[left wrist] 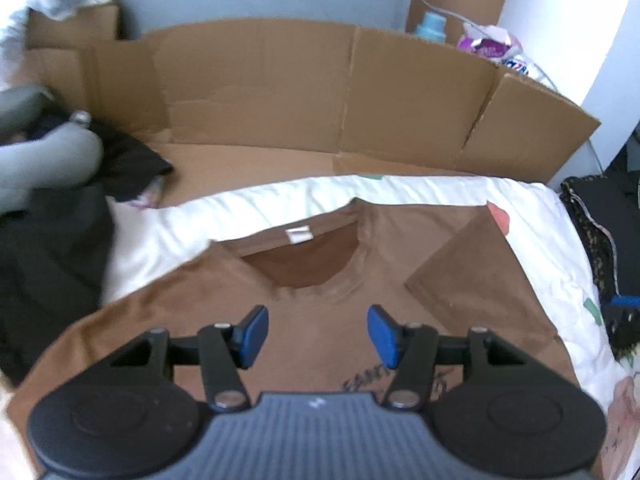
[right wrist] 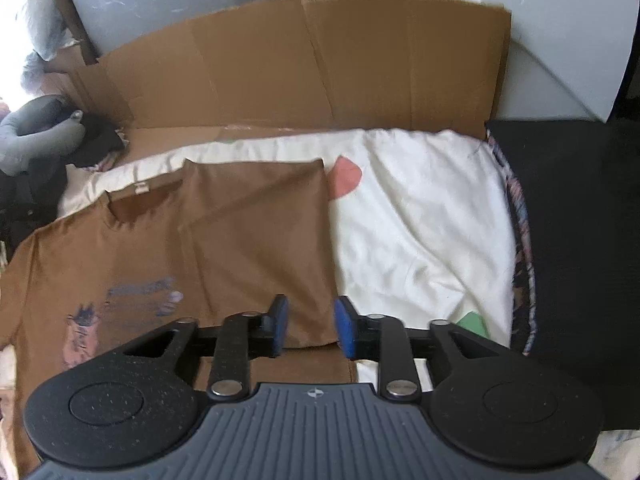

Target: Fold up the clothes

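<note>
Both claws hang empty over the bed: the left claw (left wrist: 318,336) stands spread above the chest of the brown T-shirt (left wrist: 312,320), and the right claw (right wrist: 308,328) is parted over its folded right edge, nothing between the pads. Lying flat on the white sheet (right wrist: 420,220), one sleeve already turned inward, the shirt looks light, limp and likely to slide and wrinkle; the unfolded left shoulder and hem edge seem the best places to pinch. Behind it, the flattened cardboard box (left wrist: 280,80) holds only dark clothes (left wrist: 120,160) at its left end.
</note>
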The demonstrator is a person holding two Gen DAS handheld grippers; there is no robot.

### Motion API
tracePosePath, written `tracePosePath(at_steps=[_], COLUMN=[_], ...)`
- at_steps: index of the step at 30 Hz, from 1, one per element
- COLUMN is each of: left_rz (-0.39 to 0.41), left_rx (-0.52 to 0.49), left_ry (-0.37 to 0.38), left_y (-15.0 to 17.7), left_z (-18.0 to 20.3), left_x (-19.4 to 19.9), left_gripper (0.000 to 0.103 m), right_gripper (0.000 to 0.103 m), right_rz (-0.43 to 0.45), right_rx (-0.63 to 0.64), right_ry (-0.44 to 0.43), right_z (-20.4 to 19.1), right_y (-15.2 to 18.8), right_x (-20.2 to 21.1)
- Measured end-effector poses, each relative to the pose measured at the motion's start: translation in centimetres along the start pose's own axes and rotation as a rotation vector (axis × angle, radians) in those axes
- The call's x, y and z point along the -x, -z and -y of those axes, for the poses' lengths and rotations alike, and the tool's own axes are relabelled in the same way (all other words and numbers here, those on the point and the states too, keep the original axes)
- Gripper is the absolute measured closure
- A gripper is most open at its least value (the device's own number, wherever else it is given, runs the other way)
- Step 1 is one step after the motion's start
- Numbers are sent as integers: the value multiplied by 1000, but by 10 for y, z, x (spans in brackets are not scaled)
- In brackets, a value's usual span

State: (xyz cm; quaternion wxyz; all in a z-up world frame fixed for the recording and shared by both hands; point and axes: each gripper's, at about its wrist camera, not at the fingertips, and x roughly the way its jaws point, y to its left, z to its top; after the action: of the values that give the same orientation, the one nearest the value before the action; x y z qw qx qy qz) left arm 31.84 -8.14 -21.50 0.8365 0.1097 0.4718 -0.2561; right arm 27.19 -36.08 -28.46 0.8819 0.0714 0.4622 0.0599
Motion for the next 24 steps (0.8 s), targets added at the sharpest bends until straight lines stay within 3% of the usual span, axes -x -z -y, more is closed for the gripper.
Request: tracePosePath(at_steps=[2,4,9,14,16,20,24], left_rz=[4,9,15,1,-14,-34,-37], left_rx=[2,11,54,115,130,130,146], left_ry=[-11,-21,-51,-69,-63,-69,-83], left_y=[2,5,13,26,33,43,54], left_z=[-6,-12,-30,-42,-45,-45,-47], left_x=[25,51,112,163,180,208,232], left_gripper=[39,37,32,30,24,21,17], right_gripper=[59,58,43,38,38,25,24], right_rz=[-5,-4,-29,-84,-103,-99,-110], right_rx=[4,15,49,93,113,168,177], right_ry=[-8,-16,-46,-69,-78,-43,-40], right_z=[-5,-10,-23,-36,-42,-56,-66], right_y=[-10,-20,-46,-58,-65,-86,-101], right_x=[19,37,82,113,124,151,169])
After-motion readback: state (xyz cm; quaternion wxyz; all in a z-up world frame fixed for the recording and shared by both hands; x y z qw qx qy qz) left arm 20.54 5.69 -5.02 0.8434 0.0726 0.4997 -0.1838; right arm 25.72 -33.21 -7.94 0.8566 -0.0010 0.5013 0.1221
